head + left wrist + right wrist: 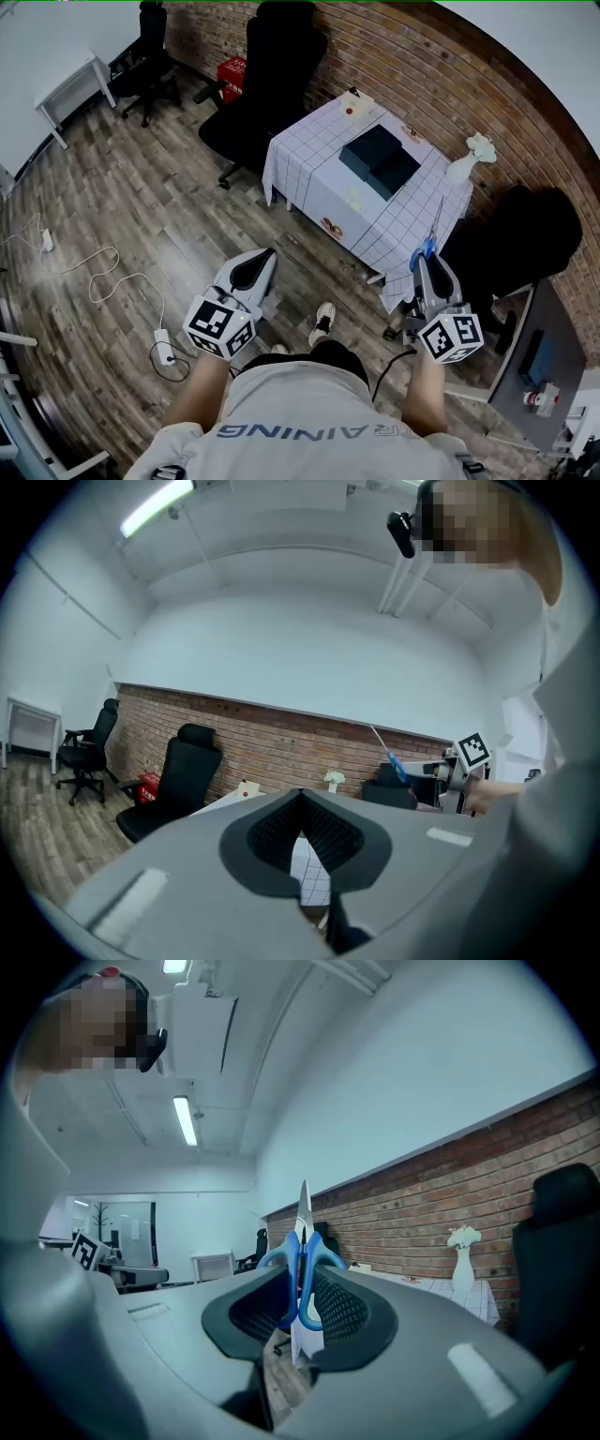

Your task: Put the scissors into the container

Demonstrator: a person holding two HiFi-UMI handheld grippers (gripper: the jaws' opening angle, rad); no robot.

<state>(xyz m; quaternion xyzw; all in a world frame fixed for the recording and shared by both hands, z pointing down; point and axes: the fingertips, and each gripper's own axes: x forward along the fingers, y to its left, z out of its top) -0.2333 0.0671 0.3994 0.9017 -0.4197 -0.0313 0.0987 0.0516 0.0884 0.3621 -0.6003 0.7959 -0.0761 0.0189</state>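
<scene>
Head view: the scissors (429,242) stick out of the right gripper (433,272). The blades are thin and hard to pick out, tips aimed away toward the table (309,192). The dark container (380,159) sits well apart on it.

Left gripper view: the left gripper (300,794) has its jaws closed at the tips, nothing in them.

Right gripper view: the pads clamp the blue handles, which are partly buried. The blades run straight out along the jaws.

Blue-handled scissors (301,1246), white grid-checked tablecloth (319,192), dark container (380,161), red-brown brick wall (422,75), wood-plank floor (141,206)
</scene>
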